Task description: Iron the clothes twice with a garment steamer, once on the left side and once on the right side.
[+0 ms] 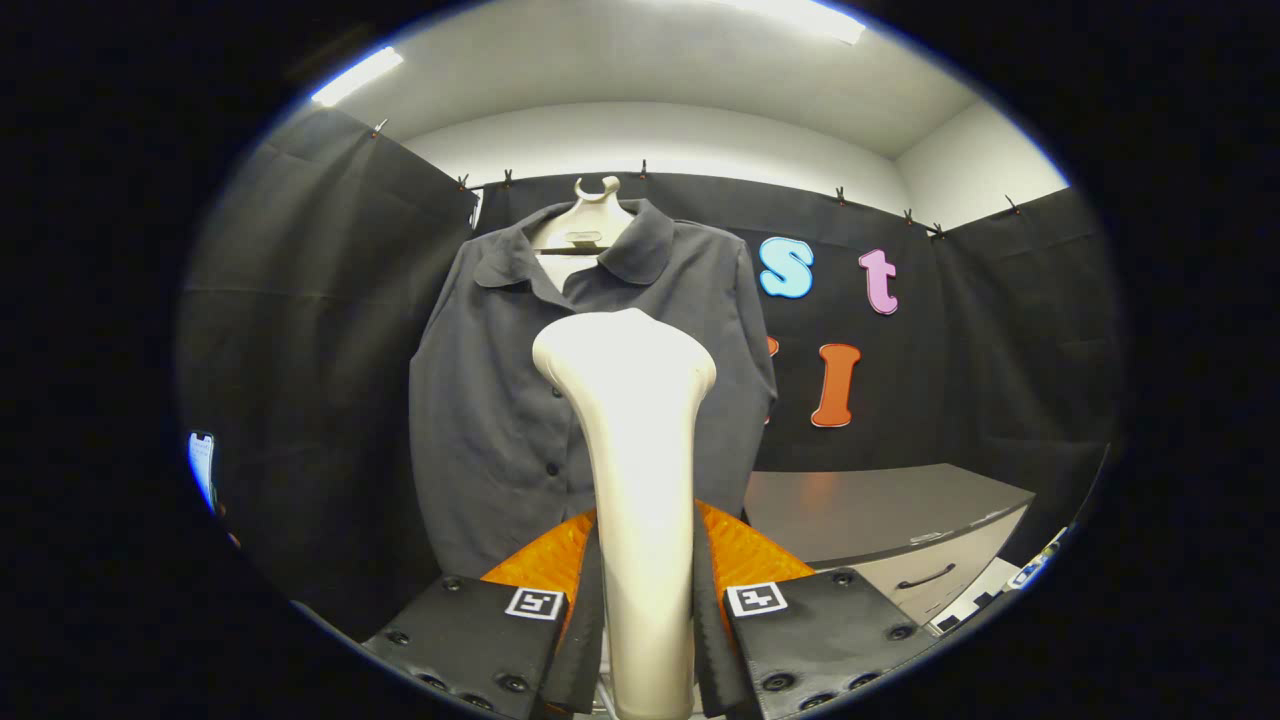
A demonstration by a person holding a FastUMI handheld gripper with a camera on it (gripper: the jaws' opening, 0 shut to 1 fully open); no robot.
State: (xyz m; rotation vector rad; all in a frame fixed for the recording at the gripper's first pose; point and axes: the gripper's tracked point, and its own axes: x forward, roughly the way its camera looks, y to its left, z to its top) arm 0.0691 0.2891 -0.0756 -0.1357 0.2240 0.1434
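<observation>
A dark grey button-up shirt [480, 400] hangs on a pale hanger [590, 215] against the black booth wall, facing me. My gripper [645, 610] is shut on the cream-white garment steamer [635, 430], both fingers pressing on its handle. The steamer stands upright between the fingers, and its wide head rises in front of the shirt's button line, about mid-chest. The head hides part of the shirt's right front. I cannot tell whether the head touches the cloth.
A grey cabinet [880, 510] with a drawer handle stands to the right of the shirt, lower down. Black cloth walls close in on the left, back and right. A small bright screen [202, 465] shows far left.
</observation>
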